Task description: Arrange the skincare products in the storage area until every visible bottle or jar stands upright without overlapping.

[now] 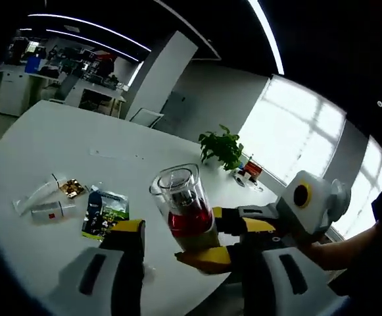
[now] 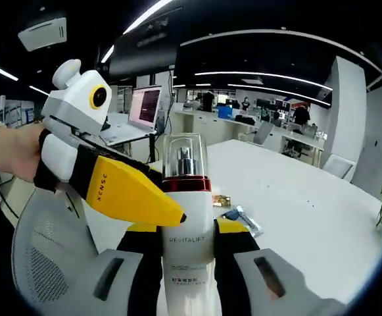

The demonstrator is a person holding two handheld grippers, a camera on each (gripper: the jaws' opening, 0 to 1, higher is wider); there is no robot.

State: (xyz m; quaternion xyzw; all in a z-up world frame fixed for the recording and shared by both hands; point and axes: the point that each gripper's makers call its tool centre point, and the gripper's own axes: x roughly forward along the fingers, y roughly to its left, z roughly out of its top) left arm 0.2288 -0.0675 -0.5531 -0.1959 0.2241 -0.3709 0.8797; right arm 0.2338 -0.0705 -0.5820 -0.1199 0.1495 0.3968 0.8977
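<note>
While the right gripper [image 2: 187, 247] holds the white-and-red pump bottle with clear cap [image 2: 185, 217] between its jaws above the white round surface [image 1: 59, 145], the left gripper [image 1: 184, 253], jaws wide, flanks it. Step: handover or setting upright; next, lower it steadily near the tubes [image 1: 43, 201].

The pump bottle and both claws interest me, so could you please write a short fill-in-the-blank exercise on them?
1. The pump bottle carries a clear cap above a ___ band.
2. In the right gripper view, the right claw is shut on the ___.
3. The left claw touches the bottle with its ___ fingertip.
4. In the left gripper view, the plant stands near the ___.

Missing words: red; bottle; yellow; window
</note>
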